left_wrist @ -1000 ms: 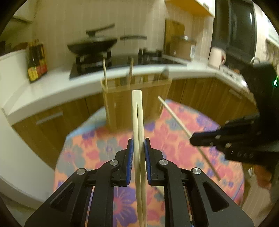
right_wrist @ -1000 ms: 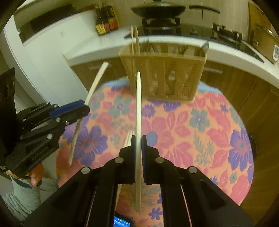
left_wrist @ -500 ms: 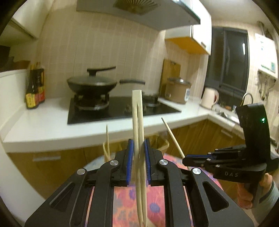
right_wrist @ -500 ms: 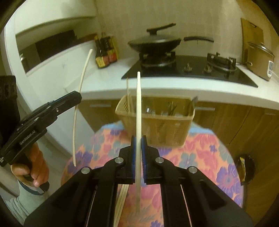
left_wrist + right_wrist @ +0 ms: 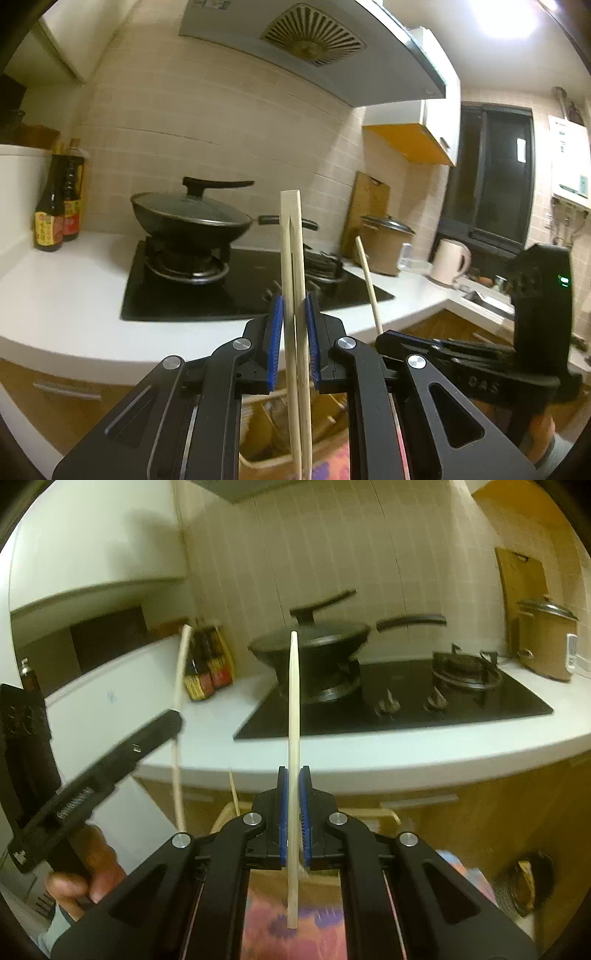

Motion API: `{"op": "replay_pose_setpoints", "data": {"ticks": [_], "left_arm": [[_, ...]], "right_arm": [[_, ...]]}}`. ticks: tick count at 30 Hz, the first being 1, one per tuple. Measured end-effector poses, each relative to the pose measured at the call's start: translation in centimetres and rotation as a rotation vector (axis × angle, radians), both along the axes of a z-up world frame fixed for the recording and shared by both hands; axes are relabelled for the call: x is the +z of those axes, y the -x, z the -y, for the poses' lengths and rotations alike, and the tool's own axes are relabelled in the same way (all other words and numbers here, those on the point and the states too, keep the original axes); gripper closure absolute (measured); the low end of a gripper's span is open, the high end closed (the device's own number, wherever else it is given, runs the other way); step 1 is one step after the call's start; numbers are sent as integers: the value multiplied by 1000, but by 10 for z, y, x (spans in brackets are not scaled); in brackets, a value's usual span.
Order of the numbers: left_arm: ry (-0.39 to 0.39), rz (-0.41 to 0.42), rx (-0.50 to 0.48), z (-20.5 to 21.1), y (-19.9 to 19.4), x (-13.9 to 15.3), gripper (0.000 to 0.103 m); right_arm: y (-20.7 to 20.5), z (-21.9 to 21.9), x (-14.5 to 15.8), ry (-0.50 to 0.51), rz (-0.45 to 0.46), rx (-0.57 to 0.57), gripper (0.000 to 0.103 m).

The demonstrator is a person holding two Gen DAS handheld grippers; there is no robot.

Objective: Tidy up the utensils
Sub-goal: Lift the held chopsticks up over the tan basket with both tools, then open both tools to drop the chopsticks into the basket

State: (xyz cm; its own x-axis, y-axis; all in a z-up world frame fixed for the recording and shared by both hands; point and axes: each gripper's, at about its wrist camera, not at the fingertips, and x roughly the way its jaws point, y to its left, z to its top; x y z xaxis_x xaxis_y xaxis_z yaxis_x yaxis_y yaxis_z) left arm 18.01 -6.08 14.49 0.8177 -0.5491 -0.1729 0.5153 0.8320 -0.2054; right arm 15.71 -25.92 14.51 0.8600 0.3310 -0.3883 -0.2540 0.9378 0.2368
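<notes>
Counter: we note a white curved counter (image 5: 66, 295) carrying a black glass hob (image 5: 229, 291) against a beige tiled wall.
Wok: we record a black lidded wok (image 5: 188, 218) sitting on the hob's left burner; a brown lidded cooker pot (image 5: 543, 642) stands at the counter's right end.
Bottles: two dark sauce bottles with yellow and red labels (image 5: 57, 206) stand at the counter's left end.
Basket: we see a pale woven utensil basket (image 5: 236, 812) low in the right wrist view, mostly hidden behind the fingers, with one thin stick rising from it.
Left hand-held gripper: the black left hand-held gripper with blue pads (image 5: 293, 321) is clamped on a pair of pale wooden chopsticks (image 5: 291, 240), held upright in front of the hob.
Right hand-held gripper: the black right hand-held gripper with blue pads (image 5: 293, 801) is clamped on a single pale wooden chopstick (image 5: 293, 701), upright, above the basket and the floral cloth (image 5: 269, 923).
Hand: a person's hand (image 5: 85, 871) grips the left tool's handle.
</notes>
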Motion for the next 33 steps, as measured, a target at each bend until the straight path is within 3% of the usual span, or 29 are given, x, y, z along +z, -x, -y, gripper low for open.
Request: {"op": "replay_pose_setpoints", "data": {"ticks": [7, 17, 22, 28, 31, 33], "left_arm": [[7, 45, 89, 4, -21, -19, 92], [11, 87, 168, 1, -30, -50, 91], [8, 78, 169, -5, -27, -65, 91], [17, 31, 146, -18, -19, -73, 81], [24, 4, 135, -28, -8, -74, 60], [21, -4, 129, -33, 1, -74, 55]], "right_arm": [[-21, -23, -15, 65, 125, -105, 99], [-38, -34, -41, 175, 220, -204, 99], [-40, -27, -53, 145, 145, -146, 98], [-15, -16, -58, 111, 99, -119, 97], [4, -13, -57, 99, 78, -97, 97], [20, -12, -57, 97, 66, -77, 97]]}}
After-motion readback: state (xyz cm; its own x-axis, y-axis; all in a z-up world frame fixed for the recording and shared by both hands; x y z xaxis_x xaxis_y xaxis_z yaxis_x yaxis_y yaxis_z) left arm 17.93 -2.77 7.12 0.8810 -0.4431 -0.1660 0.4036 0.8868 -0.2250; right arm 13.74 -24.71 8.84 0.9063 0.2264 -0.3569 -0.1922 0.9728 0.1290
